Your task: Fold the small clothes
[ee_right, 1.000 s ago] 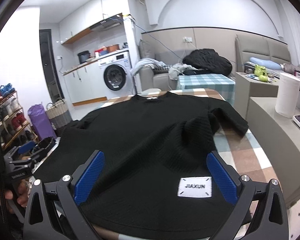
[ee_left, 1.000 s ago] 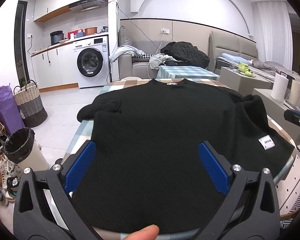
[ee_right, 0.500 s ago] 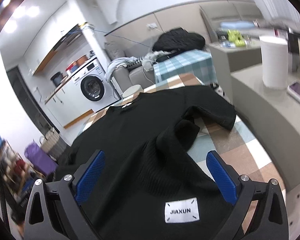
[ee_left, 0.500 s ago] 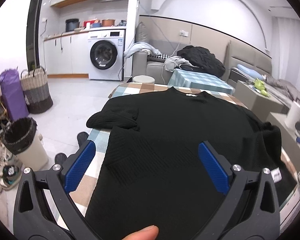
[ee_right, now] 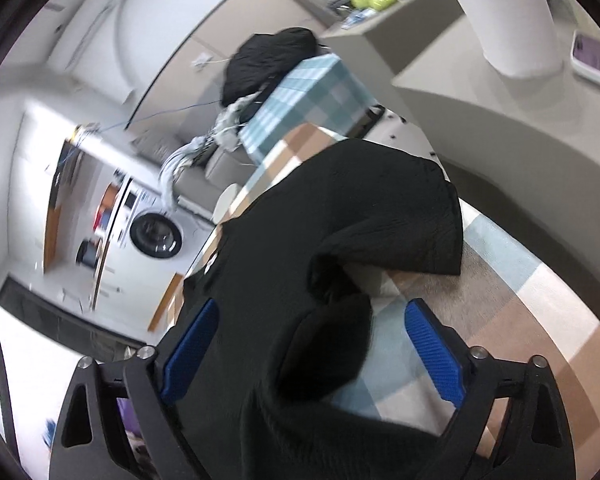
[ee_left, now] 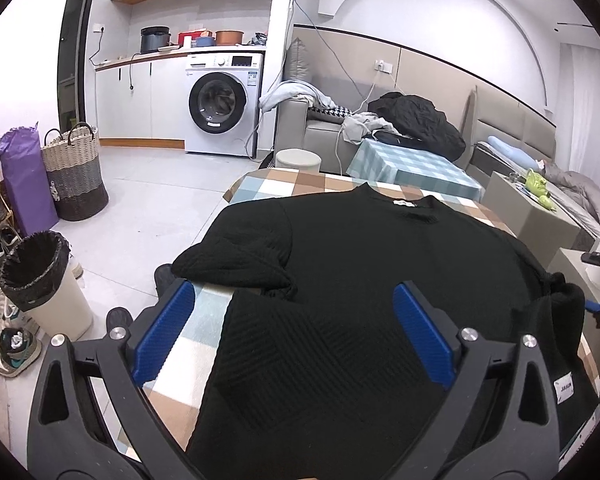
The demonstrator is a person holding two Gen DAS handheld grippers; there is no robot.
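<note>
A white patch (ee_left: 565, 387) near the hem of the black sweater (ee_left: 360, 280) reads roughly "JIAXUN" (small, hard to read). The sweater lies flat on the checked table (ee_left: 260, 188). The left gripper (ee_left: 294, 330) hovers wide open over it, gripping nothing; the right gripper (ee_right: 314, 350) is closing around a bunched sleeve fold, pads not touching.

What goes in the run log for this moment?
black sweater: flat on checkered table | left tool: open | right tool: closing, empty
</note>
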